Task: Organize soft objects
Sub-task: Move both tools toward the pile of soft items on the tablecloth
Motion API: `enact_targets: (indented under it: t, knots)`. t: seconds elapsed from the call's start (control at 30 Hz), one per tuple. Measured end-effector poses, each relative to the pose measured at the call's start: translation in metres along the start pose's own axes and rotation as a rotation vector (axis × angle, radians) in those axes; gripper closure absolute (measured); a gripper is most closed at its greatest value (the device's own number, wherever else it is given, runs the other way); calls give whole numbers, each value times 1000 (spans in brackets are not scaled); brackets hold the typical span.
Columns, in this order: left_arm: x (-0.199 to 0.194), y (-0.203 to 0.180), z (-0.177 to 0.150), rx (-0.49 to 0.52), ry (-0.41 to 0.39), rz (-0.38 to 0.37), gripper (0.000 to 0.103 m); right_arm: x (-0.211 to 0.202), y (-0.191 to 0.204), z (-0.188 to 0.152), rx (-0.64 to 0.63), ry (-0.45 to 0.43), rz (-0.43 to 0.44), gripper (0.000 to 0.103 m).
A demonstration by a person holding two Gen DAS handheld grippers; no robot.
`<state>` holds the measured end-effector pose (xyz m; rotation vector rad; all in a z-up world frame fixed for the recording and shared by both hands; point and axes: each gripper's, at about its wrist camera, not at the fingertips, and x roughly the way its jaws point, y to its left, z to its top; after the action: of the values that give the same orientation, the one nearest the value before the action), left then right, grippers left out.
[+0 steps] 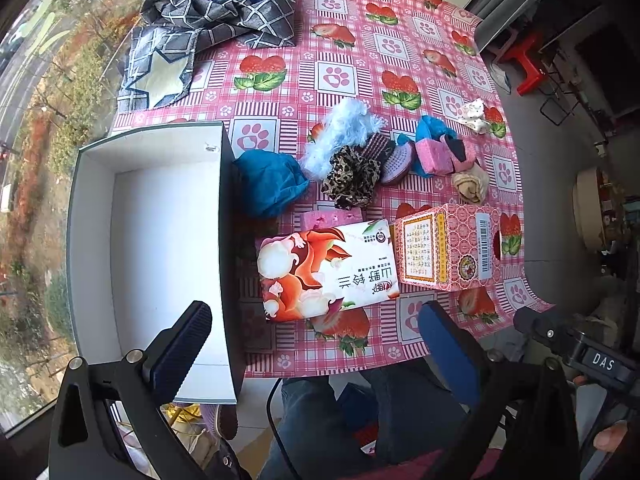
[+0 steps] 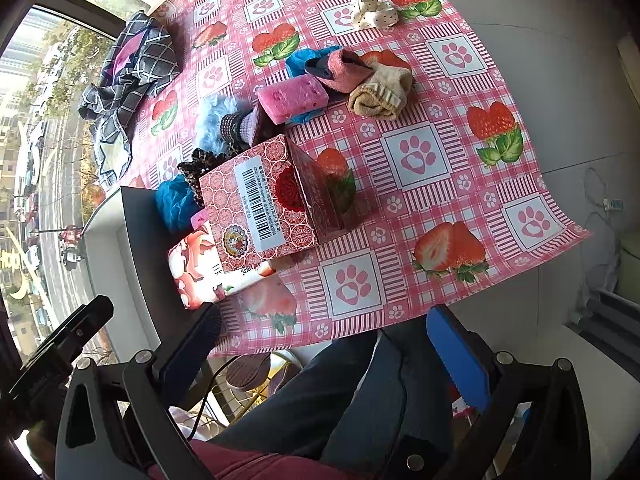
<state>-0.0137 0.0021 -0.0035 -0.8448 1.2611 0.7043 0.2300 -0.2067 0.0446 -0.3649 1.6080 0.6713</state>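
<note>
An empty white open box (image 1: 160, 236) sits at the table's left edge. Right of it lie a soft tissue pack (image 1: 326, 272), a pink carton (image 1: 448, 248), a blue cloth (image 1: 270, 182), a fluffy light-blue piece (image 1: 340, 132), a leopard scrunchie (image 1: 350, 178), a pink sponge (image 1: 434, 156) and a rolled beige sock (image 1: 472, 186). My left gripper (image 1: 316, 344) is open and empty, near the front edge below the tissue pack. My right gripper (image 2: 332, 344) is open and empty, in front of the carton (image 2: 260, 208) and tissue pack (image 2: 200, 268). The sponge (image 2: 292, 98) and sock (image 2: 380, 90) lie beyond.
A checked grey cloth (image 1: 216, 20) is heaped at the table's far left corner by the window. A small dotted white cloth (image 2: 374, 12) lies at the far right. The strawberry tablecloth (image 2: 420, 160) overhangs the front edge. A person's legs (image 2: 320, 420) are below.
</note>
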Motion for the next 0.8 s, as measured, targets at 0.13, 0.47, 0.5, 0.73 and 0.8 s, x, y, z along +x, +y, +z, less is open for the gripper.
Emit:
enact_targets:
  t: [0.13,0.47,0.5,0.73,0.8]
  knots:
    - [-2,-5,-2,19,-7,-5,0,-3,-4,-5,21,-12,5,0]
    - [6,-8,-1,18,45,-16,0,-8,-27,-15,97,-21,3,0]
    - [8,-7,0,14,52,-18,0,-8,-31,-15,106,-19,1,0]
    - [23,-9,17,-3,59,42,0,-1,-57,-7,142,14,-18,0]
    - [27,-11,27,9,39,68,0,3,-64,-2,147,31,-24,0]
